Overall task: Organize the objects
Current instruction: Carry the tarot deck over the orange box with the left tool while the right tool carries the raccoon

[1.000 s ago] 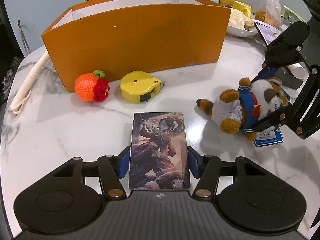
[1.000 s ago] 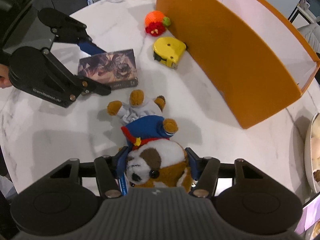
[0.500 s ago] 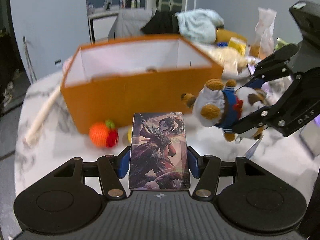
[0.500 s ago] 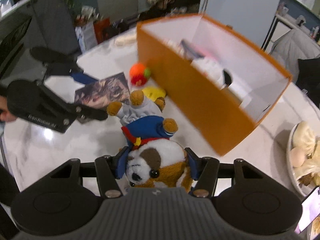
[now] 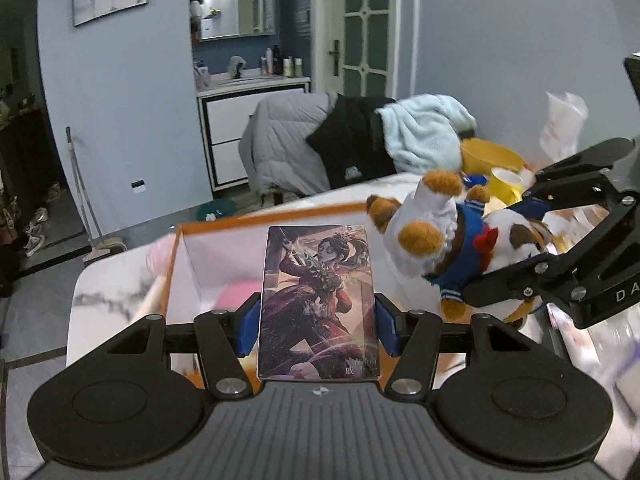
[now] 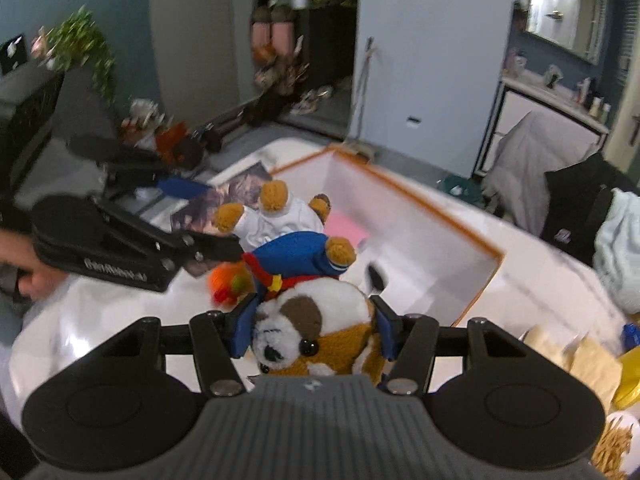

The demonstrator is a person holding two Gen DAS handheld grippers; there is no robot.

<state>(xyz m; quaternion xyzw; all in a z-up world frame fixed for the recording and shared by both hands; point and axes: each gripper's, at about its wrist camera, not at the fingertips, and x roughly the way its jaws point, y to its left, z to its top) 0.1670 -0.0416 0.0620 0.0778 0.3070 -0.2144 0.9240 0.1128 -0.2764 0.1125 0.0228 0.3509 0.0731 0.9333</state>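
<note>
My left gripper [image 5: 318, 326] is shut on an illustrated card box [image 5: 318, 304], held in the air in front of the open orange box [image 5: 224, 226]. To its right the plush dog [image 5: 460, 248] hangs in my right gripper [image 5: 532, 240]. In the right wrist view my right gripper [image 6: 314, 330] is shut on the plush dog [image 6: 312, 320] by its head, legs pointing toward the orange box [image 6: 420, 204]. The left gripper [image 6: 188, 216] with the card box [image 6: 236, 192] is at the left. An orange knitted toy [image 6: 226, 284] lies on the table below the dog.
The white marble table [image 6: 100, 320] holds the orange box, which has white walls and something pink [image 6: 346, 232] inside. Food packets and a yellow bowl [image 5: 492, 158] crowd the far right. A chair piled with clothes [image 5: 352, 140] stands behind the table. A person's hand [image 6: 32, 276] holds the left gripper.
Both grippers rose from the table with their objects and moved toward the orange box, whose inside now shows. The yellow tape measure has dropped out of view.
</note>
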